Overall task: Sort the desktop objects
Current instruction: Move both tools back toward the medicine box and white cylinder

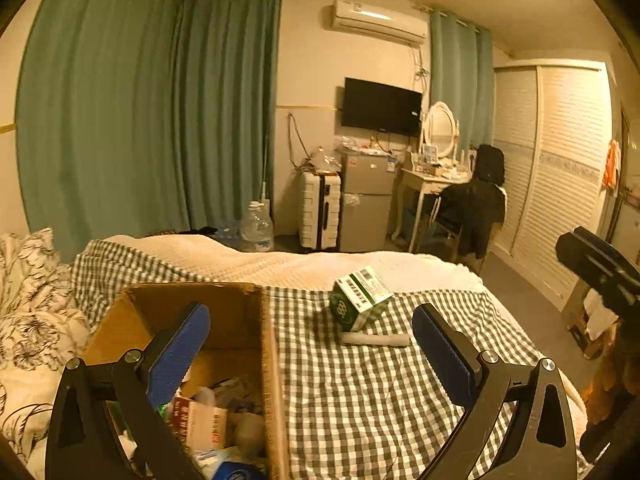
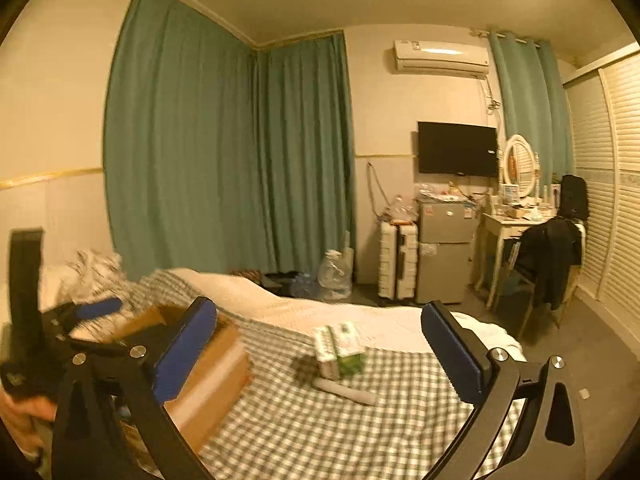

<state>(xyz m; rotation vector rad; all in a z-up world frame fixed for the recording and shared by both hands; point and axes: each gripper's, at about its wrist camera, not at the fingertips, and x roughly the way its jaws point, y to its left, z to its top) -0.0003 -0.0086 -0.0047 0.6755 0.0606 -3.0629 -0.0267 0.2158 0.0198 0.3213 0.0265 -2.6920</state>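
A green and white carton (image 1: pixel 360 298) lies on the checked bedspread (image 1: pixel 380 392), with a white tube (image 1: pixel 375 339) just in front of it. A cardboard box (image 1: pixel 192 340) on the left holds several small items. My left gripper (image 1: pixel 312 354) is open and empty, its left finger over the box. My right gripper (image 2: pixel 320 354) is open and empty, above the bed, short of the carton (image 2: pixel 339 350) and the tube (image 2: pixel 346 391). The box (image 2: pixel 208 376) shows at the left of the right wrist view, with the left gripper (image 2: pixel 72 320) above it.
A floral pillow (image 1: pixel 28 312) lies left of the box. Beyond the bed stand a water jug (image 1: pixel 256 226), a white suitcase (image 1: pixel 320 216), a small fridge (image 1: pixel 366 200), a dressing table (image 1: pixel 432 180) and a chair with dark clothes (image 1: pixel 472 208). Floor runs along the bed's right side.
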